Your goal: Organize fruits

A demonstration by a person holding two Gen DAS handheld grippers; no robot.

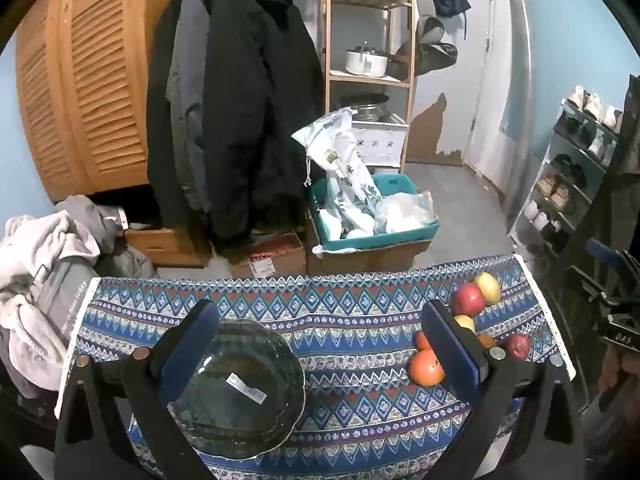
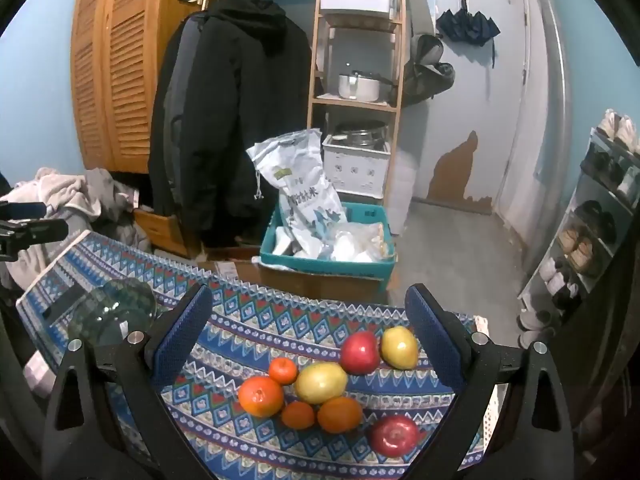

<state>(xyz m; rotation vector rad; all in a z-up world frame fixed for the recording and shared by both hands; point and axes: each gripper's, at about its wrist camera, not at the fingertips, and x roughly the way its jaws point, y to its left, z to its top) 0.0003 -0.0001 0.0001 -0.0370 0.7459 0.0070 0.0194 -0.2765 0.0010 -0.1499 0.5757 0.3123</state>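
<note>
A clear glass bowl [image 1: 236, 388] sits on the patterned blue tablecloth [image 1: 352, 332], below my open left gripper [image 1: 320, 336]; it also shows at the left in the right wrist view [image 2: 116, 312]. A cluster of fruit lies on the cloth's right side: oranges [image 2: 260, 396], yellow apples [image 2: 322, 382] and red apples [image 2: 360, 352]. My open right gripper [image 2: 308, 320] hovers above the fruit, touching none. In the left wrist view the fruit [image 1: 468, 300] lies around and behind the right finger [image 1: 452, 344]. The right gripper's body [image 1: 612, 304] shows at the right edge.
Beyond the table's far edge stand cardboard boxes and a teal crate [image 1: 372, 216] with bags. Dark coats [image 1: 236, 112] hang behind. A wooden shelf [image 1: 368, 60] holds pots. A shoe rack [image 1: 568, 184] stands at the right, a pile of laundry [image 1: 44, 264] at the left.
</note>
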